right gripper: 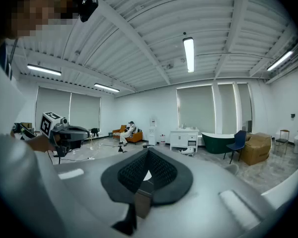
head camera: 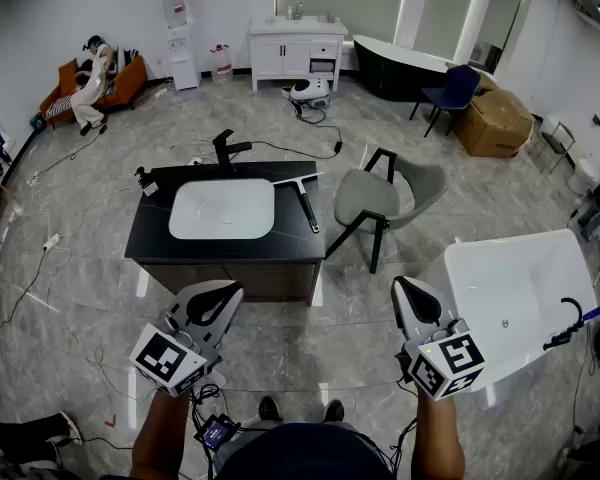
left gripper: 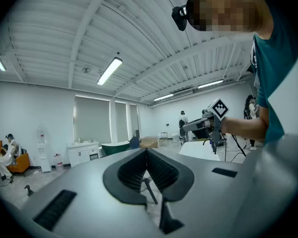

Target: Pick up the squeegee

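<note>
my left gripper (head camera: 222, 298) and right gripper (head camera: 408, 294) are both closed, empty. the squeegee (head camera: 300, 182) looks light and stiff; i'd pinch its dark handle (head camera: 309, 213).

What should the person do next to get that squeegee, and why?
Probably step closer to the counter: the squeegee lies on it right of the basin, far beyond reach, and the right claw and left claw are shut, empty.
</note>
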